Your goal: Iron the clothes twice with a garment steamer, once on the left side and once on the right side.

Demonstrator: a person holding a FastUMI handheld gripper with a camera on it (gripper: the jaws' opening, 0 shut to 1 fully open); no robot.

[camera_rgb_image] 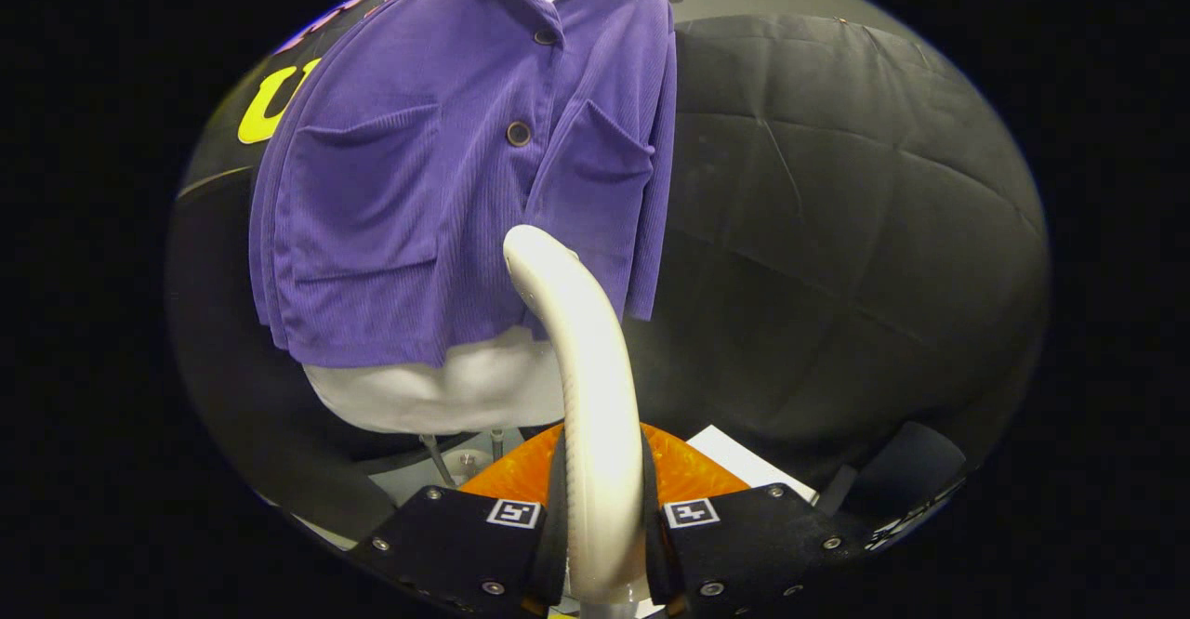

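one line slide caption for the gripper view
Gripper shut on white steamer, its head near the lower front of a purple shirt hanging on a mannequin.

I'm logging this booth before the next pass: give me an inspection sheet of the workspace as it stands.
Surface: pale base below the garment; a metal stand foot on it.
Job's things: purple shirt hangs buttoned over a white form; garment steamer rises between the fingers, its head near the shirt's lower front.
Clutter: orange object and white sheet just ahead of the fingers.
Grippers: tool shut on the garment steamer's handle.
Cables: nothing seen.
Surroundings: black cloth wall.
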